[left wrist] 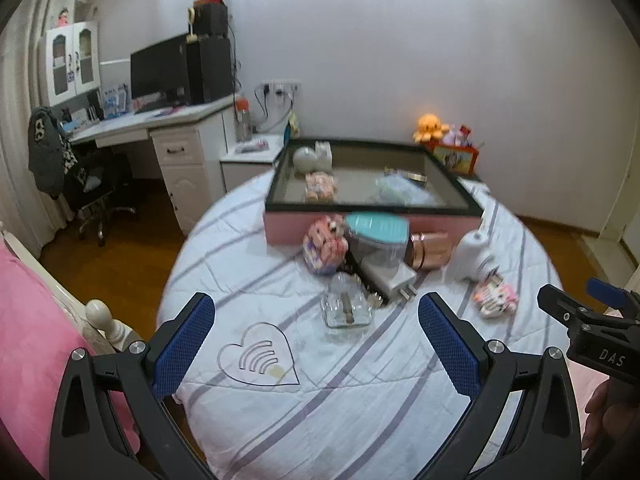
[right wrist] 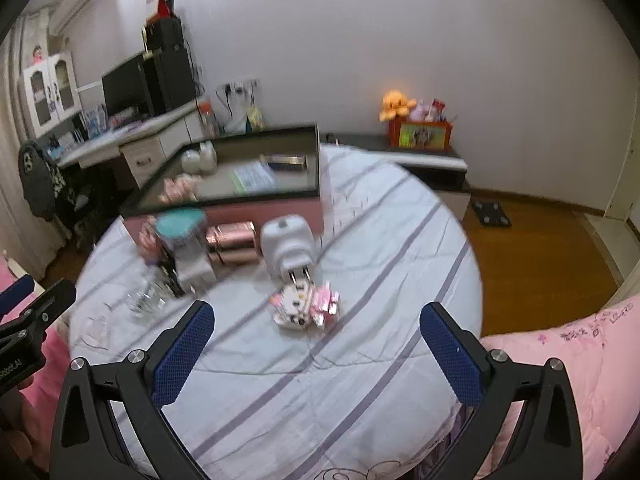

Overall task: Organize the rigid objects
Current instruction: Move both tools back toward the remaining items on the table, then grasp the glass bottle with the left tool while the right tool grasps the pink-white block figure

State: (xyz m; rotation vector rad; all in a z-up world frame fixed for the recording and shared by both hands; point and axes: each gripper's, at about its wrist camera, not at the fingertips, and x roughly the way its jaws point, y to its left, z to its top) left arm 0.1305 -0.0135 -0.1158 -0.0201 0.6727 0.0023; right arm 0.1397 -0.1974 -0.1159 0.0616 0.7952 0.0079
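A shallow pink-sided, black-rimmed tray (left wrist: 280,236) is set at the far part of the round bed with a striped white quilt (left wrist: 360,400); some items are already seen inside it, blurred. It looks stiff and light, and is judged to need no moving.

Just in front of the tray, the loose rigid pieces are clustered. The clear plastic jar with a teal lid (left wrist: 376,240) is judged light and slippery on its walls; a hold across the lid or body is advised. Beside it, the two rose-gold metal cylinders (left wrist: 426,250) are expected to roll, so a hold across the middle is suggested. The white plug adapter (right wrist: 286,248) is hard and smooth, best taken across its flat sides. The clear glass-like dish (left wrist: 347,308) is judged fragile; its rim is the safest hold. The small pink-and-white toy figure (right wrist: 306,306) is light and irregular.

The left gripper (left wrist: 316,340) and right gripper (right wrist: 316,340) are both held above the quilt with fingers wide apart, nothing between them.

Motion blur is noted over the cluster; the dark item behind the dish cannot be identified. Tray contents are hard to tell.
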